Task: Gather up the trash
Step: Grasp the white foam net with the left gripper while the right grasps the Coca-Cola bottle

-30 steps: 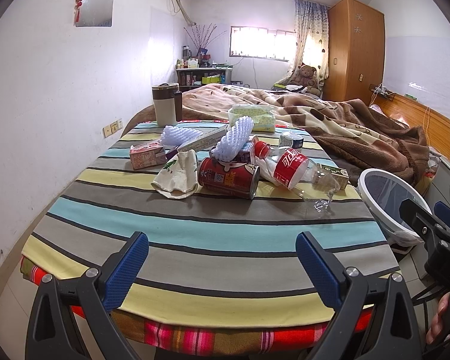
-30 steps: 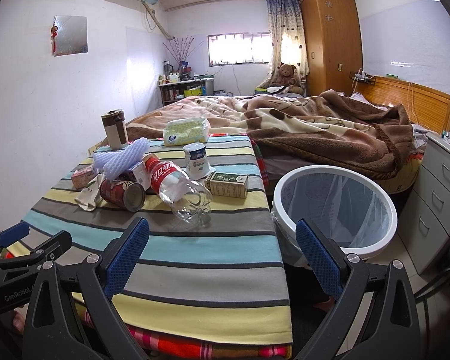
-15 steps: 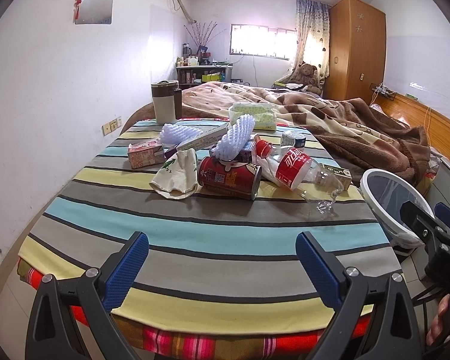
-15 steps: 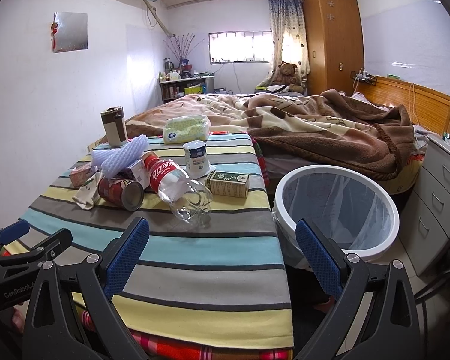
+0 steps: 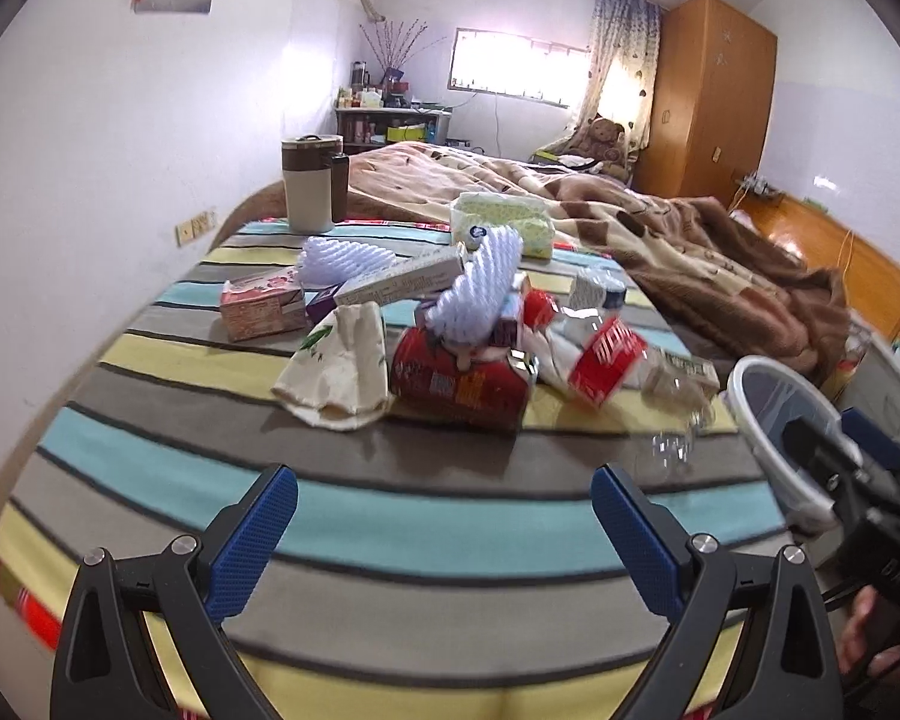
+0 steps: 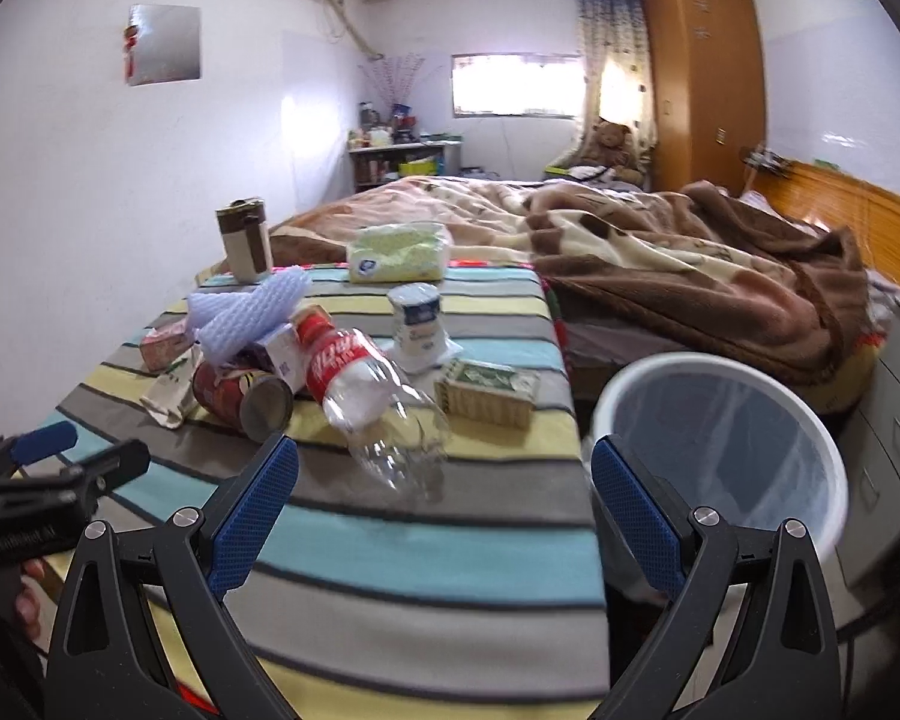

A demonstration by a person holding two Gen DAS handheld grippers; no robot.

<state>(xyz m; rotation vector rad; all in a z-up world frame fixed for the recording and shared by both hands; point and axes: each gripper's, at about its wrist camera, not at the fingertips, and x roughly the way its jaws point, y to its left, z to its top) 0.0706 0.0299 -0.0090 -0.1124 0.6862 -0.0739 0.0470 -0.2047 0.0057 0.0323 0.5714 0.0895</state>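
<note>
Two grippers, both with jaws spread wide and holding nothing, touching nothing.

Left gripper [image 5: 444, 525]: blue-padded fingers [image 5: 252, 540] apart over the near edge of the striped table [image 5: 390, 516], aimed at the trash pile.

Right gripper [image 6: 444, 504]: fingers equally wide, over the table's near right corner; one finger lies in line with the clear plastic bottle [image 6: 372, 396], the other with the white bin [image 6: 732, 438].

Trash, grouped mid-table:
- red can [image 5: 459, 381], on its side, towards the near edge of the pile;
- clear plastic bottle with red label, on its side, just right of the can, base towards the near edge;
- two white foam nets [image 5: 480, 288], one resting on the can, one behind;
- cream crumpled wrapper [image 5: 339, 369], touching the can's left end;
- pink carton [image 5: 261, 303], towards the left edge;
- long grey box [image 5: 402, 282], behind the wrapper;
- green-and-white small box [image 6: 489, 390], near the right edge;
- white yoghurt-type cup [image 6: 417, 324], upright behind that box.

Far edge: tissue pack [image 6: 396, 252] and brown-and-cream flask [image 6: 245, 240], upright at the far left corner.

White bin: on the floor, just beside the table's right edge, lined with a bag.
</note>
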